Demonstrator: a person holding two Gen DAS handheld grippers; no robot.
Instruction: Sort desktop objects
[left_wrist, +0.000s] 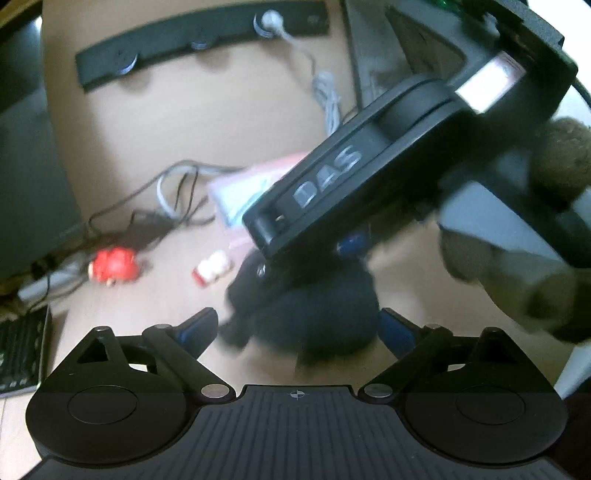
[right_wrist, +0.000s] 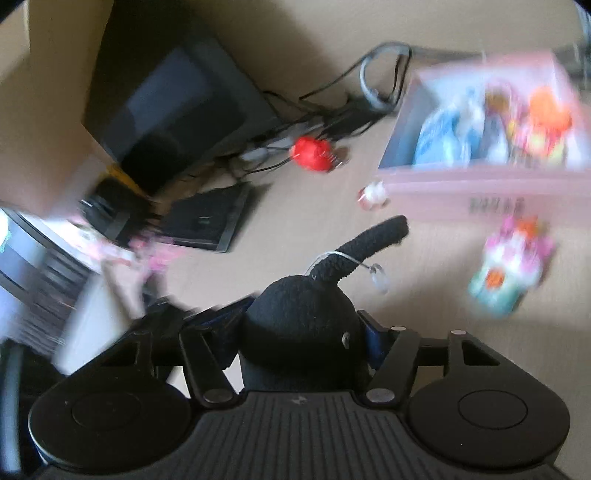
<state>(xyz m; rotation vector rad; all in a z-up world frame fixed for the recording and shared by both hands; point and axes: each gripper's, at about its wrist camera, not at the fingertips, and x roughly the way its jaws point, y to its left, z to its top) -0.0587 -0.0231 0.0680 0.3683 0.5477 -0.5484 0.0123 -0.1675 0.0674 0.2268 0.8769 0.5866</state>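
Black plush toy (right_wrist: 303, 328) clamped in right gripper (right_wrist: 303, 332)
Left gripper (left_wrist: 299, 328) jaws apart; pink box (right_wrist: 480, 122) contents blurred, unreadable.

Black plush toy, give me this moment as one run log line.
right gripper: shut on black plush | left gripper: open, empty | pink box: ahead on desk | frames: blurred
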